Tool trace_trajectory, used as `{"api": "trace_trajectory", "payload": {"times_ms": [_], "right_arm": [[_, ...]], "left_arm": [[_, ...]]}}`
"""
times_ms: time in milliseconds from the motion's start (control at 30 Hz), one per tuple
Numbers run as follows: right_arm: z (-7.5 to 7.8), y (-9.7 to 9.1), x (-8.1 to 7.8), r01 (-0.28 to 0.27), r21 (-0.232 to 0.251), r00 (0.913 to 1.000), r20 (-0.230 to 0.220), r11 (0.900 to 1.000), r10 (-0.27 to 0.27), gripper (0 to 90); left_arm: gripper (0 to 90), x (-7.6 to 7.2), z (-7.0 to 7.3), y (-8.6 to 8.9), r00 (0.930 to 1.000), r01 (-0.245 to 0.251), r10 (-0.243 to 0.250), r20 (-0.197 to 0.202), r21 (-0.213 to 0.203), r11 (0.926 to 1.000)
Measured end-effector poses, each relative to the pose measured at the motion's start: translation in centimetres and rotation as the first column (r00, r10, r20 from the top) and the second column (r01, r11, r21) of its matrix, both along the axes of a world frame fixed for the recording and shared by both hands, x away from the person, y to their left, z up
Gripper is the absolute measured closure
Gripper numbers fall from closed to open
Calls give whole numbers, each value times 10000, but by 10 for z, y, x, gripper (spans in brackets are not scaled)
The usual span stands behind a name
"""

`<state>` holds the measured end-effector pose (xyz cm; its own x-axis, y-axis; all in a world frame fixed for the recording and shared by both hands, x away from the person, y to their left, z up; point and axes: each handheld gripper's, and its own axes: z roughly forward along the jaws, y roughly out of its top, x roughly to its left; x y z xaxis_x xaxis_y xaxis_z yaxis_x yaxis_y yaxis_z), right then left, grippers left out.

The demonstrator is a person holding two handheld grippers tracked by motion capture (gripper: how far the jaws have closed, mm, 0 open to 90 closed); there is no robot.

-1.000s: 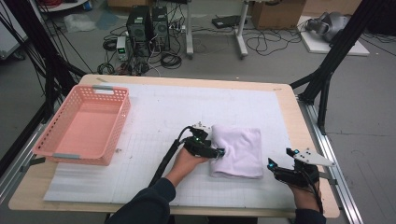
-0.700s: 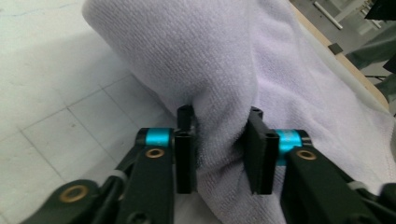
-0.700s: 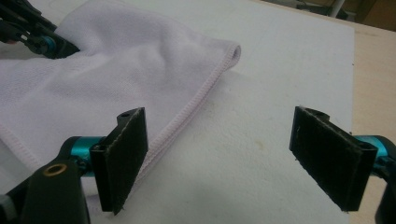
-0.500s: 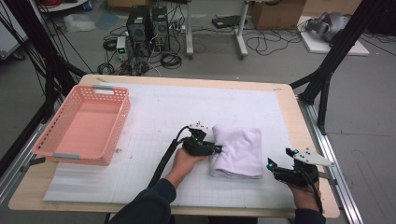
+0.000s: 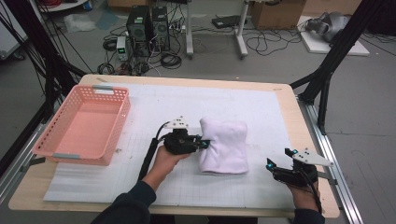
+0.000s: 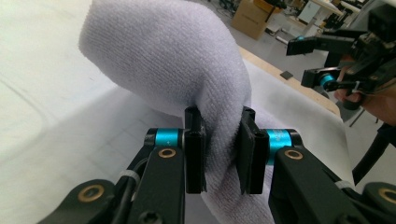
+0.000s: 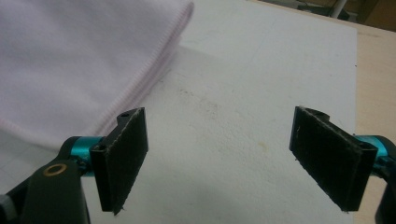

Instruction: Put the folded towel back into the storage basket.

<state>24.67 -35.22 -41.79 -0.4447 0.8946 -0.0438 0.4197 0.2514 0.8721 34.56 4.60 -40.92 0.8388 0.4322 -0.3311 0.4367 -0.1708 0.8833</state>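
A white towel (image 5: 224, 144) lies on the white mat right of centre, its left side raised into a hump. My left gripper (image 5: 203, 142) has just closed its jaws and is shut on that left edge. Thick folds of the towel (image 6: 177, 56) are squeezed between the black pads (image 6: 195, 149) in the left gripper view. My right gripper (image 5: 278, 157) rests near the table's front right, just right of the towel, and stands open. Between its jaws (image 7: 219, 158) there is bare mat. The towel's hemmed edge (image 7: 70, 60) lies beyond its left pad.
A pink plastic basket (image 5: 84, 123) with nothing in it stands at the table's left. The white gridded mat (image 5: 154, 107) covers most of the wooden table (image 5: 299, 116). A metal rail (image 5: 327, 154) runs along the right edge. Computers and cables sit on the floor behind.
The left gripper has shut on the towel's left edge and lifted it, so the flat towel now bulges up on that side. The right gripper has stayed in place.
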Motion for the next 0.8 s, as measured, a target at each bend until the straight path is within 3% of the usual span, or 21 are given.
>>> {"api": "trace_trajectory", "payload": {"times_ms": [333, 467, 800], "right_arm": [[1, 3, 0, -50, 66, 10000, 18, 10000, 50, 183], [1, 6, 0, -160, 98, 9998, 78, 9998, 159, 182], [1, 8, 2, -207, 132, 9998, 64, 9997, 206, 183]], "left_arm": [[754, -2, 24, 41, 9960, -185, 188, 872, -33, 9998], [754, -5, 35, 56, 9900, -246, 260, 1389, -113, 9996], [755, -6, 61, 96, 9783, -234, 335, 2047, -513, 9984]]}}
